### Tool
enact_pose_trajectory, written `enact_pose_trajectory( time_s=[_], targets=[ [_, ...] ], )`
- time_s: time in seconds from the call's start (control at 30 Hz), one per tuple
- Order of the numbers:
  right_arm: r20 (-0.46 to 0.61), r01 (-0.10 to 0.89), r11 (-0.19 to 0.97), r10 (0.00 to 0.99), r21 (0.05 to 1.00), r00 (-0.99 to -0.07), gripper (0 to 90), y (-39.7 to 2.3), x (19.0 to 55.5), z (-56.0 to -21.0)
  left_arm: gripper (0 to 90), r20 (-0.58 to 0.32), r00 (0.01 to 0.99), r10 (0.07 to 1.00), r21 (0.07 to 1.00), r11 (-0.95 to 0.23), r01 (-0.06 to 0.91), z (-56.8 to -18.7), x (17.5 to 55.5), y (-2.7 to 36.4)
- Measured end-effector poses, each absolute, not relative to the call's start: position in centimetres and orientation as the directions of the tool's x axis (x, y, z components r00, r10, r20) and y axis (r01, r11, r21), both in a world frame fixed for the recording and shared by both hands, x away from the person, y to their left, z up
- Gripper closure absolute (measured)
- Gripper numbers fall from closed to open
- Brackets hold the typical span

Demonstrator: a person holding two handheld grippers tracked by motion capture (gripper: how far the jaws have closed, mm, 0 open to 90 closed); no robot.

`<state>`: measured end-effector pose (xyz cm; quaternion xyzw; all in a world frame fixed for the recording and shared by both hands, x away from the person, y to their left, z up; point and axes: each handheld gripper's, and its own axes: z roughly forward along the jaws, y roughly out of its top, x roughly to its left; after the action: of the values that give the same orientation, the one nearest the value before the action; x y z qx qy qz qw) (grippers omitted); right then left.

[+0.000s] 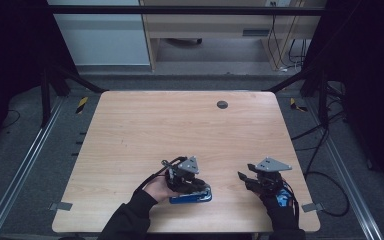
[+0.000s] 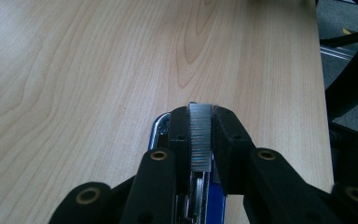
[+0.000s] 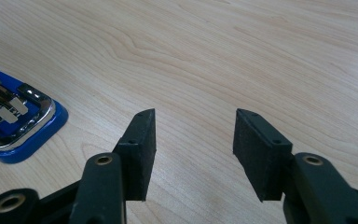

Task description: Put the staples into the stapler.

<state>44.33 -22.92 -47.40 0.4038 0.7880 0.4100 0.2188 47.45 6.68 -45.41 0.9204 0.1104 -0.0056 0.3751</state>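
A blue stapler (image 1: pixel 190 198) with chrome parts lies open near the table's front edge. My left gripper (image 1: pixel 199 187) sits right over it, shut on a silvery ribbed strip of staples (image 2: pixel 200 135) held upright between its pads. Below that strip the stapler (image 2: pixel 215 201) shows its blue base and chrome rim. To the right, my right gripper (image 1: pixel 245 173) stands open and holds nothing. In the right gripper view its jaws (image 3: pixel 193 116) point across bare wood, with the stapler (image 3: pixel 18 126) off to their left.
The wooden table (image 1: pixel 180 125) has a dark round grommet (image 1: pixel 222 104) near its far edge. Black frame struts and cables run along both sides. A pale desk stands beyond the table.
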Motion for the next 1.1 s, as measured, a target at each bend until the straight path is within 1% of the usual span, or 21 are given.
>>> enact_pose_trajectory(
  time_s=[0.3,0.4,0.83,1.1],
  targets=[
    [-0.013,0.458,0.337,0.817,0.822,-0.577,49.2,-22.91,44.33,-47.4,77.4,-0.079,0.983,0.167,0.685,-0.708,0.175,-45.76,47.51,6.52],
    [-0.013,0.457,0.337,0.816,0.823,-0.578,49.2,-22.92,44.32,-47.39,77.4,-0.08,0.983,0.166,0.673,-0.718,0.176,-45.93,47.49,6.4],
    [-0.014,0.458,0.338,0.816,0.822,-0.578,49.2,-22.92,44.33,-47.39,77.4,-0.061,0.983,0.173,0.691,-0.704,0.166,-45.64,47.58,6.69],
    [-0.014,0.458,0.338,0.816,0.822,-0.579,49.2,-22.92,44.33,-47.39,77.4,-0.068,0.982,0.175,0.686,-0.707,0.173,-45.79,47.64,6.62]
  ],
)
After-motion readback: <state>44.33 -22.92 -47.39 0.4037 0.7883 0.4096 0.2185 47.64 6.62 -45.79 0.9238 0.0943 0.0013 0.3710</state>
